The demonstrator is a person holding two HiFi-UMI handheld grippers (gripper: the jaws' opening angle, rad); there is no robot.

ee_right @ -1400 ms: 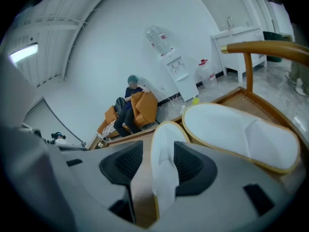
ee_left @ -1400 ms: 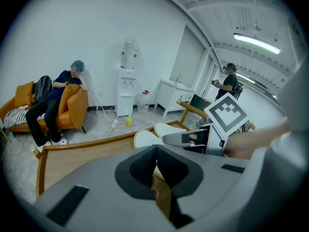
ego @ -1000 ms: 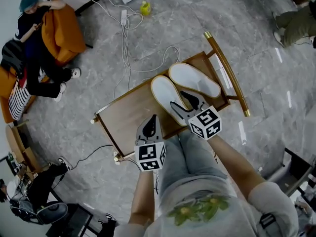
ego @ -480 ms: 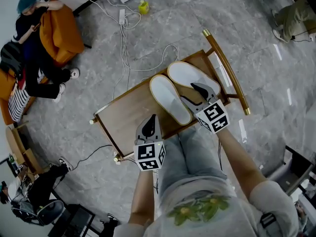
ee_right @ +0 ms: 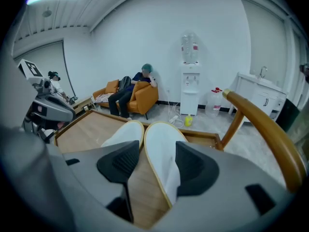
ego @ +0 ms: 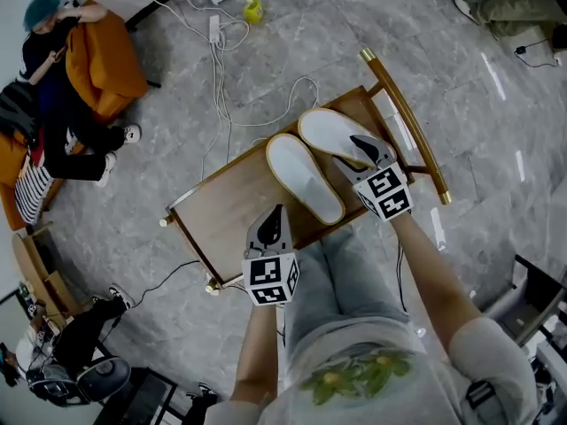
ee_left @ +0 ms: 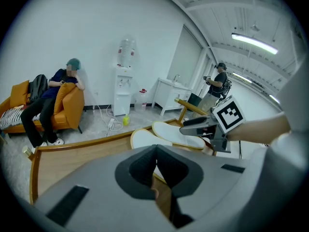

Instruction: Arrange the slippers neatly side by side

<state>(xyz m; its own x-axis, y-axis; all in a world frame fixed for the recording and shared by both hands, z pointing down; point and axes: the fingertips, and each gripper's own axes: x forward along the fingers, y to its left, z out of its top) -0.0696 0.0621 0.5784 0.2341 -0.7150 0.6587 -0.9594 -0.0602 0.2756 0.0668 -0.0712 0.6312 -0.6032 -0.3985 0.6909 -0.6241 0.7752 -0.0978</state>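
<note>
Floor, far left: a seated person (ego: pixel 49 69) in an orange armchair (ego: pixel 111 56). White cables (ego: pixel 221 78) trail across the grey floor toward the worktop.

Worktop (ego: pixel 226 215): a wooden surface with a raised rim. Its left half is bare.

Left gripper (ego: pixel 275 215): positioned at the near edge of the worktop, pointing down at an angle. In the left gripper view its jaws are closed together (ee_left: pixel 155 161) with nothing between them. It is well apart from both slippers.

Left slipper (ego: pixel 304 177): white, lying flat near the middle of the worktop.

Right slipper (ego: pixel 332 135): white, flat, just beside the first. The pair forms a narrow V (far ends close together, near ends spread, with bare wood showing between them in the right gripper view). There they appear as the left slipper (ee_right: pixel 123 133) and the right slipper (ee_right: pixel 161 144).

Right gripper (ego: pixel 368 147): over the near end of the right slipper. Its jaws have just been opening and now stand wide apart (ee_right: pixel 157 166). The slipper's near end lies between them, not clamped.

Far right: a brass-coloured handle (ego: pixel 407 118) runs along the worktop's right edge.
</note>
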